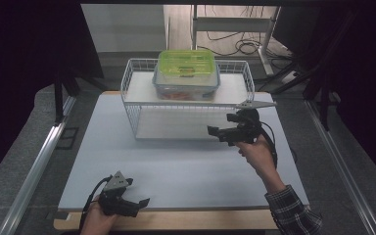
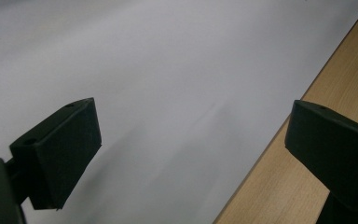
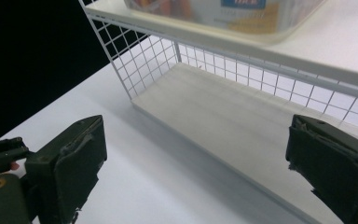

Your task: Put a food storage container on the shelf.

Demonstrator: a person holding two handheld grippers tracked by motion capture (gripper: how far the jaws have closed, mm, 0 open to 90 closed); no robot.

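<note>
One container with a green lid sits on the top tier of one white wire rack, at twelve o'clock on the tabletop. Right tool, at three o'clock, points left at the lower shelf, jaws spread, empty. Left tool rests at seven o'clock, jaws spread, empty.

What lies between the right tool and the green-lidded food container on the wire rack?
Only the wire rack's front rim and white upper shelf; the container sits there, the right tool open below it, per the high view.
</note>
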